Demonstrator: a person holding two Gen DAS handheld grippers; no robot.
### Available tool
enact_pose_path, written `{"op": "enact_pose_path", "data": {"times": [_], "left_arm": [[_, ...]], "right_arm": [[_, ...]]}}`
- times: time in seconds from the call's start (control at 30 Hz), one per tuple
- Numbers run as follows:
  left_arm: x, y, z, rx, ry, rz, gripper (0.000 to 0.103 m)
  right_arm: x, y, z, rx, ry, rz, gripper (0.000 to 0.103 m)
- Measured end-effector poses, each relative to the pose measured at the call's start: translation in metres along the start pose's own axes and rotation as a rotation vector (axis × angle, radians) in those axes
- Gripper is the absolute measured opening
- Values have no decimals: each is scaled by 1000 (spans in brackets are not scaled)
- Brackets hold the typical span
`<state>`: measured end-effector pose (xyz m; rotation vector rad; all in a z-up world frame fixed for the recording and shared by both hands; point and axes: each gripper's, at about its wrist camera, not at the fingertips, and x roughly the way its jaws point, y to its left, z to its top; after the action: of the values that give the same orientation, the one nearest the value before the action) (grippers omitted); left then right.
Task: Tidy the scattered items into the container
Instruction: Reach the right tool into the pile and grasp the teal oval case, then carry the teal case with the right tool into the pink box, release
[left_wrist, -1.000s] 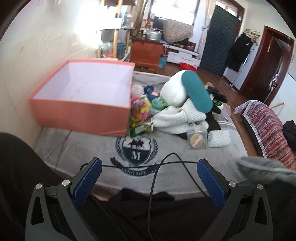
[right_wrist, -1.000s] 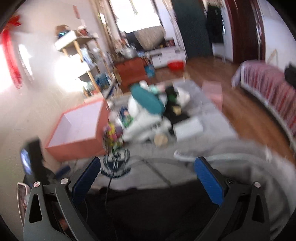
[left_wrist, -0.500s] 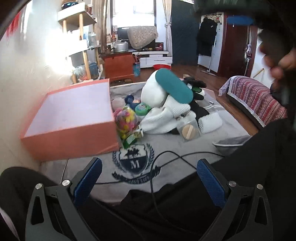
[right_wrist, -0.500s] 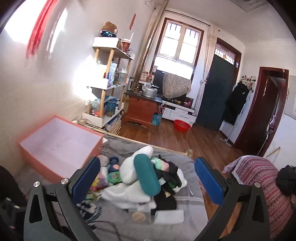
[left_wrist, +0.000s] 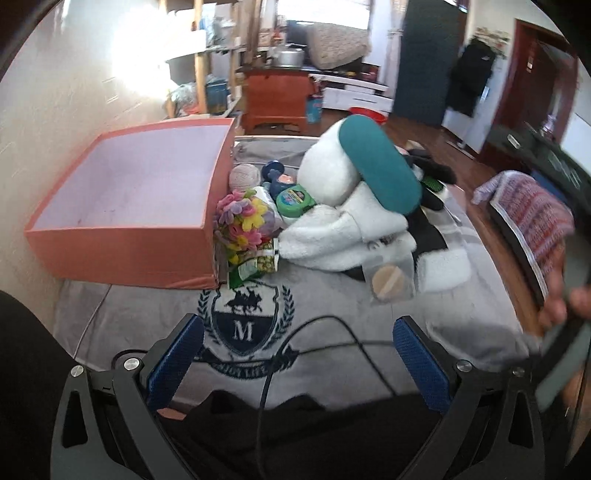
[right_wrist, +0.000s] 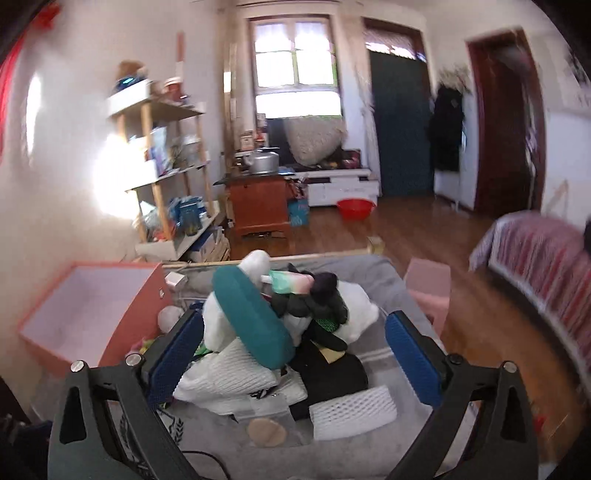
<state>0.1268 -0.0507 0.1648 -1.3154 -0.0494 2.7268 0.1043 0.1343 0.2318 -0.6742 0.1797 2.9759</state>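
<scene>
Both grippers, left (left_wrist: 297, 360) and right (right_wrist: 293, 356), empty with fingers spread wide. Scattered pile topped by a teal case (left_wrist: 380, 166) on the grey blanket (left_wrist: 332, 306), just beside an empty orange box (left_wrist: 122, 251).

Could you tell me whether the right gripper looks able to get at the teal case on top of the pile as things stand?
Probably yes: the right gripper has its jaws open, and the teal case lies uncovered on top of the pile, directly between them.
</scene>
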Motion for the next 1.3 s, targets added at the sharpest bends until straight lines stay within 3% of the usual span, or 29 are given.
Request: {"op": "enact_pose_path", "data": {"times": [0.2, 0.37, 0.43, 0.6, 0.63, 0.73, 0.83, 0.97, 1.1, 1.17, 1.3], "left_arm": [[11, -3, -18, 71, 31, 16, 103], [18, 6, -30, 67, 67, -21, 103], [17, 13, -22, 19, 78, -50, 103], [18, 44, 11, -235, 124, -152, 103], [21, 49, 18, -283, 130, -164, 103], [34, 62, 42, -413, 139, -184, 103], [49, 70, 65, -517, 138, -217, 103], [59, 75, 78, -530, 129, -242, 103], [68, 81, 81, -571, 163, -315, 103], [68, 81, 81, -565, 162, -342, 103], [73, 89, 60, -590, 199, -335, 103]], "right_arm": [[31, 0, 5, -4, 70, 61, 95], [96, 53, 5, -304, 159, 66, 82], [125, 60, -2, -362, 213, 48, 73], [180, 43, -35, -353, 359, 92, 73], [186, 42, -43, -365, 386, 101, 68], [181, 36, -50, -342, 414, 178, 43], [160, 36, -44, -336, 378, 248, 36], [136, 29, -30, -227, 334, 352, 35], [117, 40, -24, -207, 310, 424, 35], [110, 43, -21, -141, 329, 504, 34], [117, 41, -31, 54, 453, 643, 34]]}}
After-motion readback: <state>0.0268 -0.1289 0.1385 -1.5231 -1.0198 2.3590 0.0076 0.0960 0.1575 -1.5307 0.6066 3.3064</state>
